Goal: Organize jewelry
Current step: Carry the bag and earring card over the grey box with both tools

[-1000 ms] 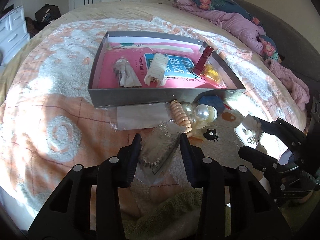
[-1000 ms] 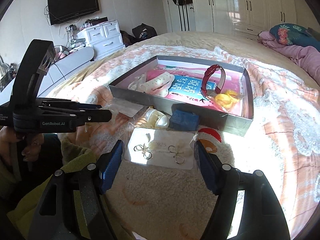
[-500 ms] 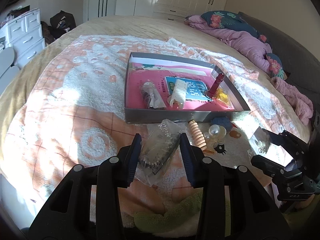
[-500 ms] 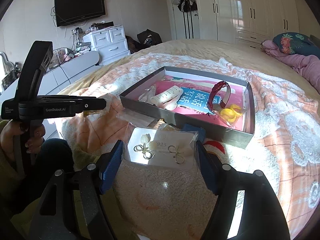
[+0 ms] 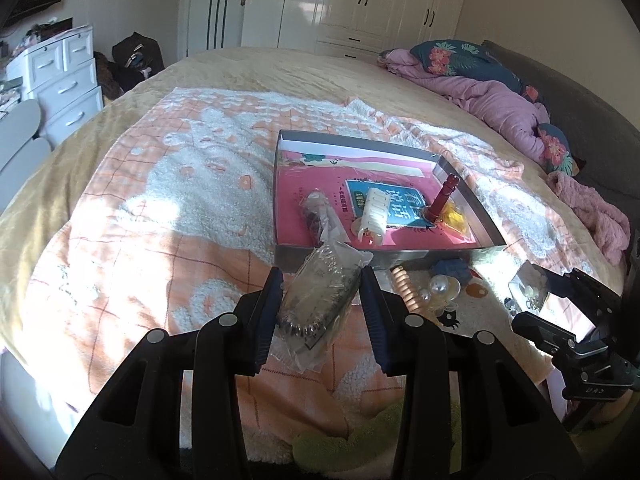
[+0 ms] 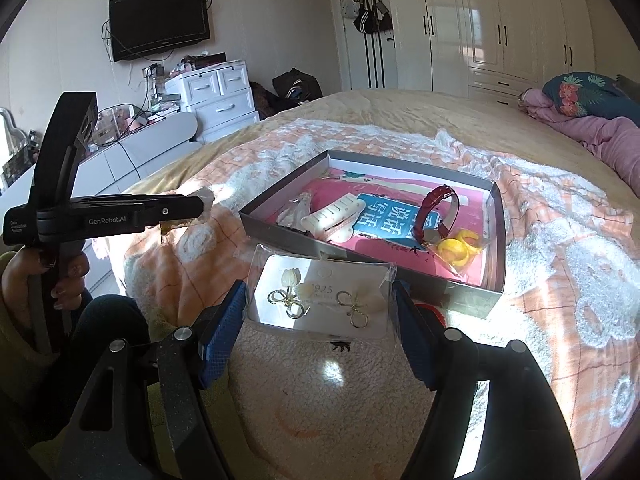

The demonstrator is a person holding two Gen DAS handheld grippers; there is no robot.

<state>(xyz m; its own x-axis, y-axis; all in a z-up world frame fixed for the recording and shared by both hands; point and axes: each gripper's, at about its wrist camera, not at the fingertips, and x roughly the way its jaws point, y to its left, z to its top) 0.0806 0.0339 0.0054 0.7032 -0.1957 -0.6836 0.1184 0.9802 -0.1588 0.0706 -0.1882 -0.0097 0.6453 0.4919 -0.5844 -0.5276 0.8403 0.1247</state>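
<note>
Both tongs are clamped: left gripper [image 5: 320, 294] on a bagged bracelet [image 5: 320, 300], right gripper [image 6: 318, 326] on an earring card [image 6: 320, 300]. Both have lifted higher above the tray [image 5: 486, 224] than a second ago.

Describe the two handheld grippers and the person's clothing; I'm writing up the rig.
Both grippers are matte black plastic with silver screw heads and blue textured pads. Seen from the right wrist view, the left gripper has a pistol-style handle and white "GenRobot.AI" lettering. No cables show. The person wears something yellow-green.

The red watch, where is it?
The red leather-strap watch stands inside the grey cardboard box on the bed, at its right end, beside the yellow plastic rings.
</note>
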